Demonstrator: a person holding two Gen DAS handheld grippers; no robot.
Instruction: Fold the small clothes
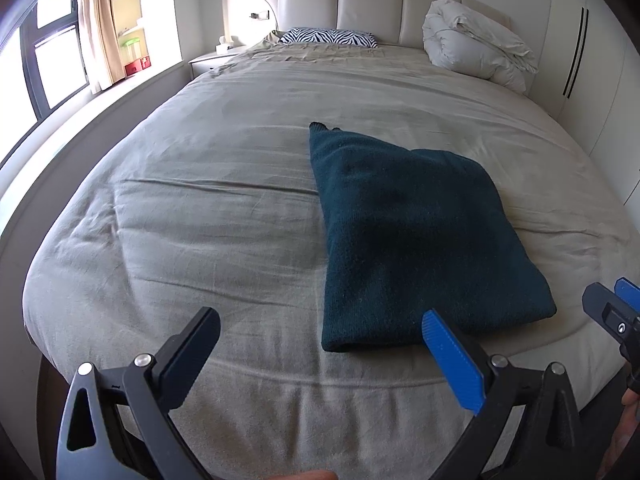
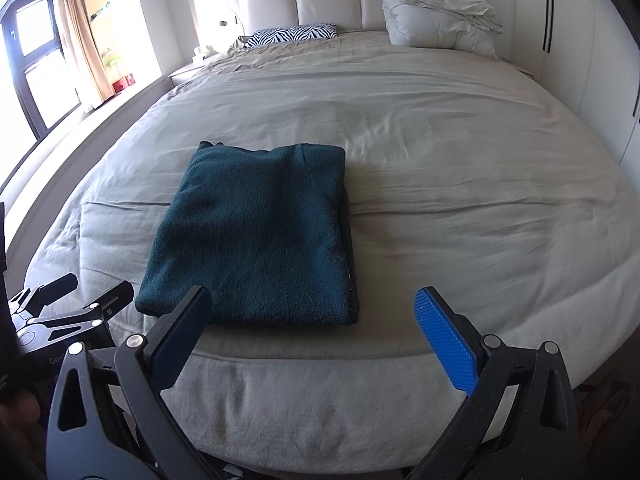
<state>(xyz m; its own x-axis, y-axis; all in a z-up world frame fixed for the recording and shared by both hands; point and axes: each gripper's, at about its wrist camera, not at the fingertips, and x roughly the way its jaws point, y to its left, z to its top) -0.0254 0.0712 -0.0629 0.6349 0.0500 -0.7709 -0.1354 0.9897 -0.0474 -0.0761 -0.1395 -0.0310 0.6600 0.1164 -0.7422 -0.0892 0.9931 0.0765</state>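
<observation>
A dark teal knitted garment (image 1: 416, 232) lies folded into a thick rectangle near the foot of the bed (image 1: 200, 220); in the right wrist view the same garment (image 2: 260, 232) sits left of centre. My left gripper (image 1: 320, 328) hovers open over the bed's near edge, its blue finger just in front of the garment's near edge, nothing between the fingers. My right gripper (image 2: 316, 308) is also open and empty, pulled back at the foot of the bed, its black finger overlapping the garment's near left corner in view. The right gripper's tip (image 1: 612, 304) shows at the left view's right edge.
The grey-beige bedsheet (image 2: 460, 200) is wrinkled and wide. A zebra-print pillow (image 1: 328, 37) and a bundled white duvet (image 1: 476, 40) lie by the padded headboard (image 1: 368, 0). A window with a curtain (image 1: 96, 28) is at left, white wardrobe doors (image 1: 592, 60) at right.
</observation>
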